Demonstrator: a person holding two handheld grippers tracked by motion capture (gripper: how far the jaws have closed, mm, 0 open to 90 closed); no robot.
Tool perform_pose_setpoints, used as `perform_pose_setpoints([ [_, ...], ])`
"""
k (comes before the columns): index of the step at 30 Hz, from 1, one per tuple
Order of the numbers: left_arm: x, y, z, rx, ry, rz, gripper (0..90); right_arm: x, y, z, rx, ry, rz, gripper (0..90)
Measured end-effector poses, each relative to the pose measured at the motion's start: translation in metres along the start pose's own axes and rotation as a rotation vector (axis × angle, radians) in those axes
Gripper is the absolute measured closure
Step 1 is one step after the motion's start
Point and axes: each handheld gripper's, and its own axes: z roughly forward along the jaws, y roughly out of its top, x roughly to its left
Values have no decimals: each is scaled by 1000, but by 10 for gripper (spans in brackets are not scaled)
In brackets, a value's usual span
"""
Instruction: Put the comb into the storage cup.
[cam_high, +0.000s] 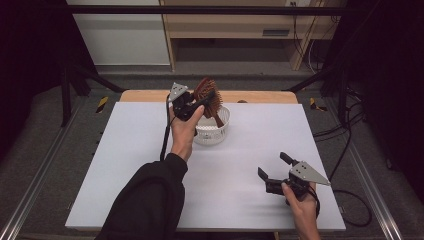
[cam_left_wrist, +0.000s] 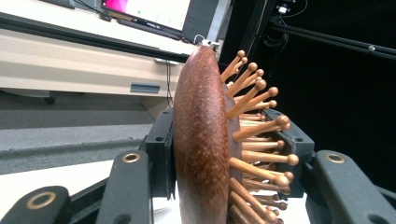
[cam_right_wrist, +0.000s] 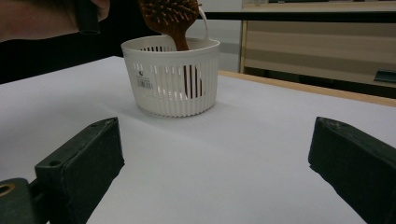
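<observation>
1. i have the left gripper clamped on the head of the wooden hairbrush, one jaw on the smooth back and the other in among the bristle pins, as the left gripper view shows.
2. the brush stands nearly upright over the white slotted basket at the far middle of the white table, its handle pointing down inside the rim.
3. i cannot tell whether the handle tip touches the basket floor.
4. my right gripper rests near the front right of the table, jaws wide apart and holding nothing, well apart from the basket.
5. i judge the step in hand is standing the brush in the basket.
6. next calls for lowering gently until the handle is seated, then opening the left jaws without tipping the light basket.
</observation>
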Motion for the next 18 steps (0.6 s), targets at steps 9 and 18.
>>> perform_pose_setpoints([
  [9, 0, -1, 0, 1, -2, 5, 500, 0, 0, 0, -1, 0, 1, 34],
  [18, 0, -2, 1, 5, -3, 10, 500, 0, 0, 0, -1, 0, 2, 34],
])
